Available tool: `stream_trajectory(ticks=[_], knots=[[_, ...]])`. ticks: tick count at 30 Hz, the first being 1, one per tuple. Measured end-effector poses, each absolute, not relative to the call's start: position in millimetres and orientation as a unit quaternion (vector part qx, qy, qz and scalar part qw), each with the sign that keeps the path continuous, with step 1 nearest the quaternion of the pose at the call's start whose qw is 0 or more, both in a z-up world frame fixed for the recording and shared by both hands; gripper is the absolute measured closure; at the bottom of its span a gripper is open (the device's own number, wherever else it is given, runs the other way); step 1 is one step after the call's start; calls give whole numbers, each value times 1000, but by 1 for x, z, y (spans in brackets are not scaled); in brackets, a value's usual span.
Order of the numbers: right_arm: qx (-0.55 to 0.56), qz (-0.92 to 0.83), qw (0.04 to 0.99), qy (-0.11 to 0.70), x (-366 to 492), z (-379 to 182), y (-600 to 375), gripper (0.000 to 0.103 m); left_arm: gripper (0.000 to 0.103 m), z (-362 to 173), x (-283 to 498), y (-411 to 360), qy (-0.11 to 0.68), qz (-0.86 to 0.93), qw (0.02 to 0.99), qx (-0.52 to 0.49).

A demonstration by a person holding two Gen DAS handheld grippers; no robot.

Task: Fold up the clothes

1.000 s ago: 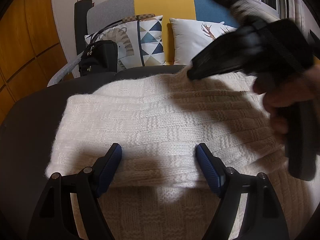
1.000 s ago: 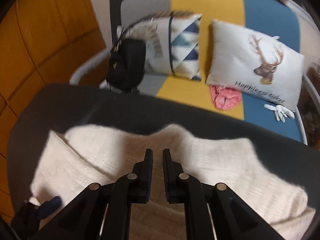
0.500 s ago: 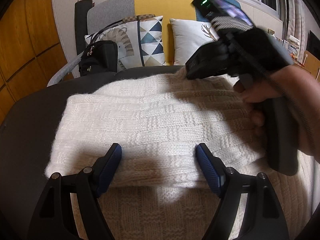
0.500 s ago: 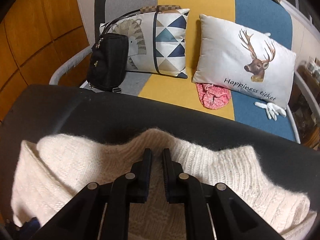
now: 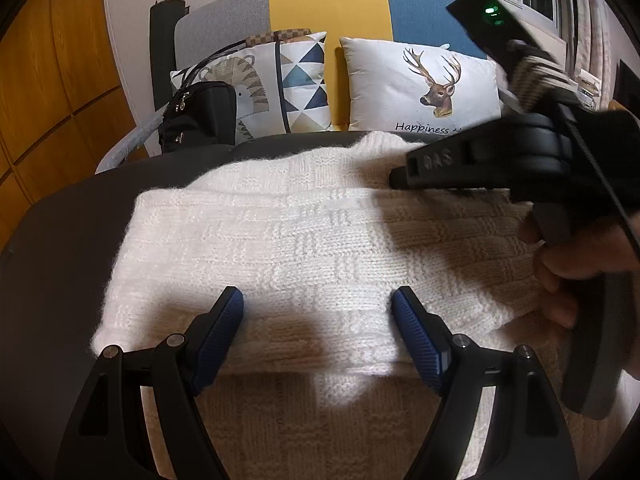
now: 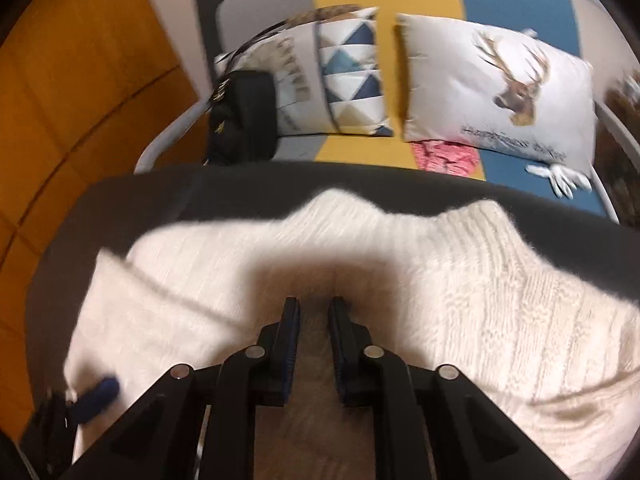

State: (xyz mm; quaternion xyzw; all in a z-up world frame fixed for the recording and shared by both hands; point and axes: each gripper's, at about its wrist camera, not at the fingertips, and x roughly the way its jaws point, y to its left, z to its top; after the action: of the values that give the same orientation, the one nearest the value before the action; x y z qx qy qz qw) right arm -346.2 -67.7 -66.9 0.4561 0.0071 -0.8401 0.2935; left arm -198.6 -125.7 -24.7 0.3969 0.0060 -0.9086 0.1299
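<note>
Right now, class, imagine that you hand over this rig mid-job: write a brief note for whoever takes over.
Left gripper: open, jaws wide apart, over the near folded edge of the white sweater, gripping nothing.
Right gripper: jaws nearly shut, low over the sweater's middle; whether they pinch knit cannot be told.
Sweater lies on the dark table, one layer folded over.
Left to do: finish the remaining folds and smooth it.
</note>
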Motion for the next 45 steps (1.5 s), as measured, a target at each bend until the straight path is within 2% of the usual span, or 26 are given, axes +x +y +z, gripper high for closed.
stream_trajectory(ticks=[5, 9, 12, 15, 19, 27, 29, 31, 35, 40, 45], knots=[[431, -856, 281, 53, -335, -61, -75, 90, 23, -24, -199, -126, 7, -909, 129, 397], [410, -861, 302, 9, -304, -39, -48, 89, 23, -23, -199, -127, 9, -909, 128, 397], [399, -866, 301, 28, -272, -33, -32, 89, 23, -22, -198, -129, 15, -909, 124, 397], [411, -865, 285, 44, -253, -41, -17, 89, 23, -21, -197, -130, 23, -911, 119, 395], [433, -860, 268, 9, -255, -60, -5, 90, 23, -14, -191, -136, 46, -914, 93, 392], [420, -870, 258, 25, -252, -65, -9, 90, 23, 2, -129, -142, 25, -916, 67, 394], [420, -869, 259, 24, -252, -65, -8, 90, 29, 0, -118, -153, 42, -912, 68, 402], [419, -871, 257, 26, -251, -65, -8, 90, 48, -5, -114, -171, 80, -906, 68, 410], [414, -875, 250, 35, -248, -64, -11, 90, 50, -9, -120, -194, 127, -896, 62, 421], [416, -874, 253, 23, -247, -65, -9, 90, 65, -8, -146, -197, 91, -903, 62, 416], [415, -874, 250, 21, -245, -65, -12, 90, 65, -2, -151, -229, 137, -904, 119, 386]])
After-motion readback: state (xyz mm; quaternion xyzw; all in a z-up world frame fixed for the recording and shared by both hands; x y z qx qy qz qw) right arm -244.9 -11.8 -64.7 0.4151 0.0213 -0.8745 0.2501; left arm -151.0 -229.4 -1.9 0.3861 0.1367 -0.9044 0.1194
